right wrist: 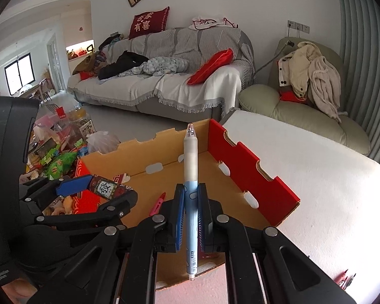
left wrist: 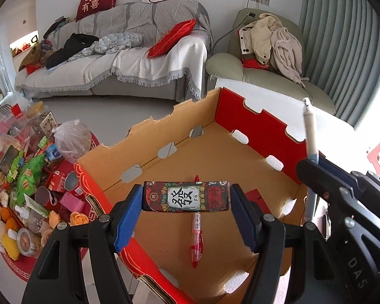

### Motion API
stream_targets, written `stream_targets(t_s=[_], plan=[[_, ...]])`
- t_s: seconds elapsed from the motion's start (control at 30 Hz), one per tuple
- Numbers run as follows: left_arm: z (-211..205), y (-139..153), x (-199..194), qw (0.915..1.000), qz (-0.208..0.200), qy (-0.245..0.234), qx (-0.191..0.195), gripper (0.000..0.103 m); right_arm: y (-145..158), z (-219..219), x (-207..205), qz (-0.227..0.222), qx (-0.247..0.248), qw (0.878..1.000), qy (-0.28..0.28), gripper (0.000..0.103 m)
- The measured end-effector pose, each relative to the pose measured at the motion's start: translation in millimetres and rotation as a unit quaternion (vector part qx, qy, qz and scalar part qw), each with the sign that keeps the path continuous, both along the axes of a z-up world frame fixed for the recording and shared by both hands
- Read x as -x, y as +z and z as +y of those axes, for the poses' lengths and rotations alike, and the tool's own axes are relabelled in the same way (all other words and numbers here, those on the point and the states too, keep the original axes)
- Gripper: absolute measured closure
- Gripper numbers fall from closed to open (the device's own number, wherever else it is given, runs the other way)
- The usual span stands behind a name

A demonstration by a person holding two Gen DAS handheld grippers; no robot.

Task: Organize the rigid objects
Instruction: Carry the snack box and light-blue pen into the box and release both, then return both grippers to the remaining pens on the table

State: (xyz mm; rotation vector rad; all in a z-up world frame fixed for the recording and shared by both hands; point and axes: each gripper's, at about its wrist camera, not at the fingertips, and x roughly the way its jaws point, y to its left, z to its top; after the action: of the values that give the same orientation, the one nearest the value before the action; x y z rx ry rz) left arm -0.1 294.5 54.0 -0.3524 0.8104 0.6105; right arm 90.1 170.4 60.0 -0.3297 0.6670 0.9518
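Note:
My left gripper [left wrist: 186, 190] is shut on a small decorated card box [left wrist: 186, 198] with a large Chinese character, its blue pads pressing both short ends. It hangs over the open cardboard tray [left wrist: 261, 126] with red outer walls. A red pen [left wrist: 196, 238] lies on the tray floor beneath it. My right gripper [right wrist: 191, 190] is shut on a blue and white pen [right wrist: 190, 157] that points up and away, over the tray's [right wrist: 250, 174] near edge. The right wrist view also shows the left gripper [right wrist: 101, 190] with the card box [right wrist: 106, 187].
A heap of snack packets, cans and jars [left wrist: 25, 182] and a tied plastic bag [left wrist: 72, 136] crowd the surface left of the tray. A white tabletop [right wrist: 316, 190] stretches to the right. A sofa [right wrist: 164, 83] and an armchair [right wrist: 304, 106] stand behind.

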Motion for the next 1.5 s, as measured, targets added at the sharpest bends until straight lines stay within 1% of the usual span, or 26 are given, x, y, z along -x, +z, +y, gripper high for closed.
stream_targets(t_s=[0.1,0.17,0.23,0.3,0.33,0.37,0.4,0.43,0.47,0.53,0.57,0.7,0.77,0.87,0.93,1.03,1.1,1.13,1.23,1.27,1.3,1.33,1.4,1.43,1.5], plan=[[1.7,-6.7,-3.3,0.9999,0.013,-0.004,0.005,0.031,-4.7,6.4,0.2,0.005,0.011,1.0,0.006,0.093],[1.9,-11.7,-5.1,0.9997,0.021,-0.004,0.009,0.031,-9.7,10.2,-3.1,0.018,0.02,1.0,0.003,0.093],[1.8,-15.7,-6.2,0.9996,0.026,-0.003,0.011,0.031,-14.3,11.0,-6.7,0.029,0.025,0.999,-0.001,0.093],[2.5,-17.7,-5.6,0.9996,0.024,-0.003,0.017,0.031,-17.2,10.0,-8.3,0.03,0.027,0.999,-0.008,0.092],[2.5,-17.5,-5.3,0.9996,0.023,-0.002,0.016,0.03,-18.0,9.4,-8.9,0.032,0.027,0.999,-0.009,0.09],[2.3,-16.5,-5.2,0.9996,0.023,-0.001,0.016,0.031,-18.0,9.2,-10.1,0.035,0.028,0.999,-0.01,0.082],[2.4,-16.4,-4.8,0.9996,0.022,-0.001,0.015,0.03,-17.7,8.1,-10.9,0.035,0.028,0.999,-0.013,0.052],[2.3,-15.1,-3.8,0.9997,0.018,-0.002,0.017,0.03,-16.3,5.9,-11.5,0.033,0.024,0.999,-0.016,0.024],[1.9,-14.1,-3.4,0.9997,0.016,-0.002,0.017,0.03,-14.3,4.0,-11.6,0.031,0.02,0.999,-0.02,0.022],[0.4,-11.7,-2.6,0.9998,0.015,-0.003,0.014,0.03,-5.7,-5.6,-10.8,0.015,-0.007,0.999,-0.037,0.022],[-1.4,-10.0,-2.2,0.9998,0.013,-0.004,0.011,0.03,-1.9,-8.8,-10.5,0.012,-0.014,0.999,-0.036,0.022],[-11.9,-4.4,-0.2,0.9998,0.008,-0.015,0.011,0.03,7.7,-17.1,-7.3,-0.001,-0.017,0.999,-0.038,0.022],[-21.1,-2.1,1.9,0.9996,0.005,-0.024,0.012,0.03,9.4,-25.1,-6.6,0.002,-0.021,0.999,-0.044,0.022],[-36.8,0.2,6.4,0.9989,0.001,-0.046,0.013,0.03,10.4,-48.7,-5.7,0.009,-0.03,0.998,-0.063,0.022],[-52.8,3.2,9.6,0.9982,0.0,-0.059,0.008,0.03,9.5,-71.8,-4.7,0.011,-0.03,0.996,-0.083,0.022],[-82.9,9.0,11.2,0.9962,-0.006,-0.087,0.001,0.03,4.4,-116.4,-1.0,0.0,-0.023,0.993,-0.119,0.022],[-103.6,11.4,10.0,0.9945,-0.007,-0.104,-0.009,0.03,0.0,-146.0,1.3,-0.003,-0.013,0.989,-0.145,0.022],[-119.5,10.9,8.2,0.9925,-0.005,-0.122,-0.011,0.03,-3.4,-164.2,2.5,-0.001,-0.01,0.987,-0.16,0.022],[-160.8,5.5,1.6,0.9844,0.0,-0.176,-0.009,0.03,-14.2,-210.0,6.5,0.013,-0.002,0.98,-0.199,0.022],[-178.6,-0.4,-3.2,0.9803,0.009,-0.197,-0.011,0.03,-18.4,-223.8,8.1,0.017,0.003,0.977,-0.212,0.022],[-188.5,-4.6,-6.9,0.9778,0.016,-0.209,-0.011,0.031,-24.4,-238.3,9.3,0.022,0.01,0.973,-0.228,0.022],[-198.8,-10.5,-11.5,0.9751,0.024,-0.22,-0.008,0.035,-31.9,-251.7,9.9,0.031,0.018,0.97,-0.242,0.022],[-213.4,-23.1,-21.2,0.9712,0.043,-0.234,0.0,0.039,-46.1,-272.1,8.2,0.054,0.025,0.962,-0.267,0.022],[-217.6,-28.7,-25.7,0.9703,0.05,-0.236,0.003,0.039,-52.6,-280.9,6.9,0.066,0.026,0.958,-0.278,0.026],[-222.3,-37.4,-33.3,0.9711,0.062,-0.231,0.003,0.039,-64.7,-294.4,4.1,0.088,0.024,0.951,-0.294,0.028]])
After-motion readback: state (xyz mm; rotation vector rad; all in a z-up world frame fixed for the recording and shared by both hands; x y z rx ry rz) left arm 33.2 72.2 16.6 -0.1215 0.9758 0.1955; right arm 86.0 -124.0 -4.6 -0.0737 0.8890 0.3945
